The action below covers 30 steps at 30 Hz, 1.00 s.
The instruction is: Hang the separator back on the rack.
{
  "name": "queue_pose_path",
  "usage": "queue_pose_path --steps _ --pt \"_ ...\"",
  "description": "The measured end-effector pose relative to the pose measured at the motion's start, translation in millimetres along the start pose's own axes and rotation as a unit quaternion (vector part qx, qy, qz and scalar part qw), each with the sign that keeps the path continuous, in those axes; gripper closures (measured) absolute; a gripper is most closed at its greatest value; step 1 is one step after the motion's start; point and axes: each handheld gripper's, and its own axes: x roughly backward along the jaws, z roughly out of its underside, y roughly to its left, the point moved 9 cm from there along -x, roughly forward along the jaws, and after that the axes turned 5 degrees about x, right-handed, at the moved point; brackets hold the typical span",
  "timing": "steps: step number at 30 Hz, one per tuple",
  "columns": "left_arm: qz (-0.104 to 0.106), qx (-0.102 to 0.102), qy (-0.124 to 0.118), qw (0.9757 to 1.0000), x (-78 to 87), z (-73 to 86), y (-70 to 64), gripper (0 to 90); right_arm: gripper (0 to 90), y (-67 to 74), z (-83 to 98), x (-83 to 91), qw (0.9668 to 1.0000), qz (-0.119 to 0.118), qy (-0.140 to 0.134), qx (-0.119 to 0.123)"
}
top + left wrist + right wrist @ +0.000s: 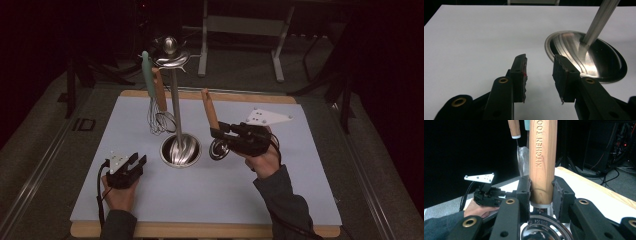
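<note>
Overhead, high view: right gripper pinches wooden-handled strainer upright beside utensil stand; whisk already hangs there. Left gripper rests on white mat, jaws spread, empty.

Left gripper view: stand's steel base just ahead.

Right gripper view: jaws clamp handle near ferrule. Likely step: hanging strainer; next move calls for lift to rack top.

Right tool is closed on a wooden-handled ladle, bowl hung below it. A steel rack with whisk is seen just beyond. Left tool is rested open on the counter, empty.
</note>
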Motion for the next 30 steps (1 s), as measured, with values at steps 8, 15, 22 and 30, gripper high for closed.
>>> queue_pose_path --steps 8,15,22,30 --pt "0.001 0.001 0.0 1.0 0.0 0.0 -0.2 63.5 70.0 3.5 -8.7 -4.9 1.0 0.003 -0.008 0.004" --pt "0.001 0.001 -0.001 1.0 0.0 -0.1 -0.1 63.4 70.0 4.5 -16.7 -6.5 0.9999 0.003 -0.015 0.006" --pt "0.001 0.001 -0.001 1.0 0.0 -0.1 0.1 63.4 70.0 3.5 -21.3 -8.9 0.9997 0.005 -0.022 0.004" --pt "0.002 0.001 -0.002 1.0 0.1 -0.2 -0.2 63.4 70.0 5.1 -27.9 -11.1 0.9995 0.007 -0.031 0.004"
